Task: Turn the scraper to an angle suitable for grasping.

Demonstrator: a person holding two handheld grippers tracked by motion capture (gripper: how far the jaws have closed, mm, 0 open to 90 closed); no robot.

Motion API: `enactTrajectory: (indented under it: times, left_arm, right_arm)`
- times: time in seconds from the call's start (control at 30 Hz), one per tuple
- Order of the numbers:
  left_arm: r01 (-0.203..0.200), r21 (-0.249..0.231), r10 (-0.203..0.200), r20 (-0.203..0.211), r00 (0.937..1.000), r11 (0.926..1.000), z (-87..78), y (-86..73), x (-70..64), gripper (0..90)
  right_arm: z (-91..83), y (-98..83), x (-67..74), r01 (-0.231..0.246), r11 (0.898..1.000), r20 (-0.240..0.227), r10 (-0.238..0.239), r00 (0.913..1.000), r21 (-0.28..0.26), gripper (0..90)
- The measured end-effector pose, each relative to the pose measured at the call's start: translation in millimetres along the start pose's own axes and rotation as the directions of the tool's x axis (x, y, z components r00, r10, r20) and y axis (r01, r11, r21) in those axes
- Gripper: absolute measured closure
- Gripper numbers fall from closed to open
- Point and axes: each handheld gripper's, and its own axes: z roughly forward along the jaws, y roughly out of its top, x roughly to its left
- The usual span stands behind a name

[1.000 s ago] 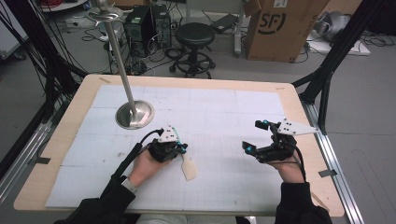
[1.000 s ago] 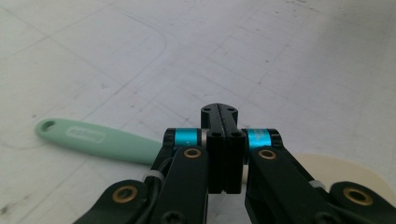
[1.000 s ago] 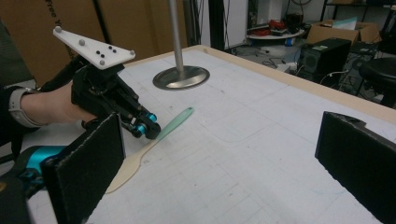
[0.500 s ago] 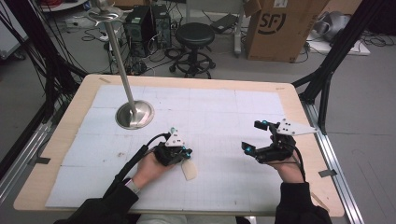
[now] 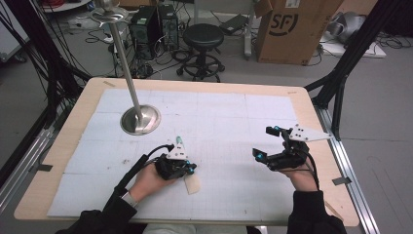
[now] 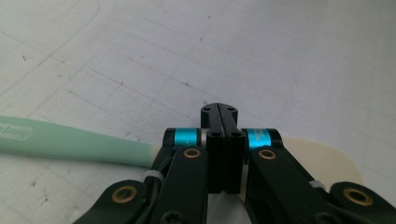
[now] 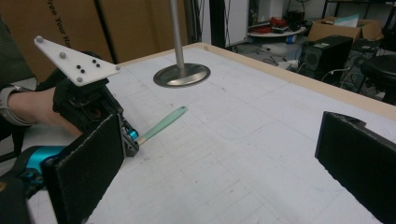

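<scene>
A spatula with a pale green handle (image 5: 179, 143) and a cream blade (image 5: 192, 184) lies low over the white gridded mat (image 5: 219, 112). My left gripper (image 5: 191, 168) is shut across its neck. In the left gripper view the jaws stand pressed together (image 6: 219, 112), the green handle (image 6: 70, 140) running out to the left and the blade (image 6: 327, 161) to the right. My right gripper (image 5: 264, 143) is held open at the right of the mat, nothing between its jaws (image 7: 219, 154). The right gripper view also shows the left gripper (image 7: 130, 140) and the handle (image 7: 163, 122).
A metal pole on a round steel base (image 5: 140, 119) stands at the back left of the mat, also seen ahead of the right gripper as the base (image 7: 182, 74). The wooden table edge (image 5: 195, 84) borders the mat. A stool (image 5: 203, 36) and a cardboard box (image 5: 292, 29) stand beyond.
My left hand has shifted a little toward the near edge, and the spatula has gone with it. The right gripper has kept still and open.
</scene>
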Motion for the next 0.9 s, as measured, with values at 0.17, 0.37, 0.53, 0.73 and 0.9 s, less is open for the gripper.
enactTrajectory:
  times: [0.17,0.37,0.53,0.73,0.9]
  left_arm:
    - [-0.016,0.02,0.016,0.009,0.9998,0.9997,-10.6,-6.1,0.6,90.0]
    - [-0.009,0.03,0.009,0.007,0.9999,0.9995,-34.8,-25.1,4.6,90.0]
    - [0.014,0.04,-0.014,0.01,0.9998,0.9991,-56.5,-41.9,8.7,90.0]
    - [0.027,0.049,-0.028,0.013,0.9995,0.9984,-74.6,-55.9,15.1,90.0]
    - [0.041,0.04,-0.041,0.0,0.9992,0.9983,-79.2,-58.2,19.2,90.0]
  right_arm:
    - [-1.3,0.1,-1.0,0.001,1.0,0.008,0.0,1.0,-0.005,0.7]
    - [-5.1,0.3,-2.7,-0.009,1.0,0.025,0.01,0.9996,-0.008,0.7]
    - [-2.1,0.3,-1.0,-0.007,1.0,0.015,0.007,0.9999,0.001,0.7]
    - [0.3,-0.3,-0.7,-0.002,1.0,0.01,0.002,0.9999,0.013,0.7]
    - [2.1,-0.5,-0.3,0.0,1.0,0.007,0.0,1.0,0.018,0.7]
